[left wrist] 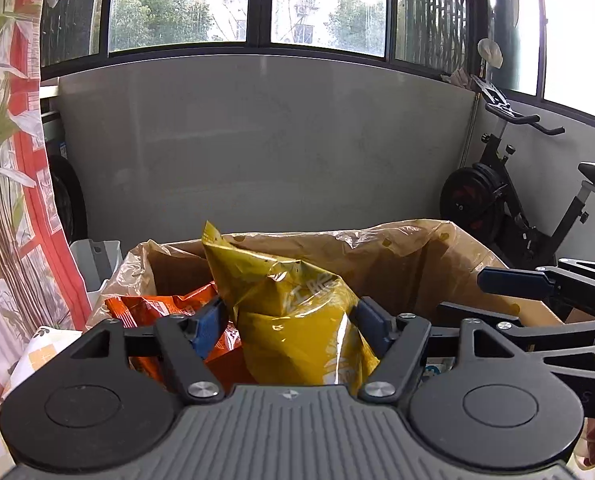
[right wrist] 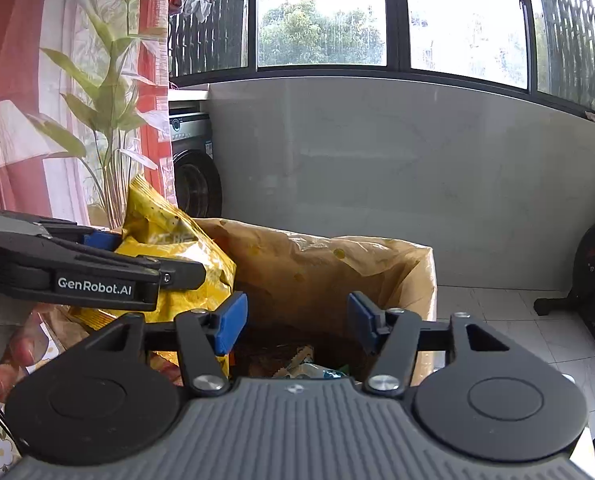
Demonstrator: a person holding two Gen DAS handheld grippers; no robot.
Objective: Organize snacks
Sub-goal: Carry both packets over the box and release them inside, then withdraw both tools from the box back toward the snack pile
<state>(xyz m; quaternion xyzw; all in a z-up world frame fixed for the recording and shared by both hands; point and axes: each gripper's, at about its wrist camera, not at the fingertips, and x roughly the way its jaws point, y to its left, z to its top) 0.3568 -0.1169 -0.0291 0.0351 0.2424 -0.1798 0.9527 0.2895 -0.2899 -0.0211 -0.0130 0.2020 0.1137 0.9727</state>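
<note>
My left gripper (left wrist: 291,322) is shut on a yellow snack bag (left wrist: 297,320) and holds it upright over the left side of a cardboard box (left wrist: 529,312) lined with a tan plastic bag. An orange snack bag (left wrist: 153,308) lies in the box just left of it. In the right wrist view the yellow snack bag (right wrist: 169,240) and the left gripper (right wrist: 109,256) show at the left. My right gripper (right wrist: 297,322) is open and empty above the cardboard box (right wrist: 425,280). Several small snack packets (right wrist: 309,366) lie at the box's bottom.
An exercise bike (left wrist: 509,200) stands right of the box against the grey wall. A washing machine (right wrist: 193,168) and a flowered curtain (right wrist: 77,80) are to the left. A patterned tablecloth (left wrist: 37,356) lies at the lower left. White tiled floor (right wrist: 517,320) is right of the box.
</note>
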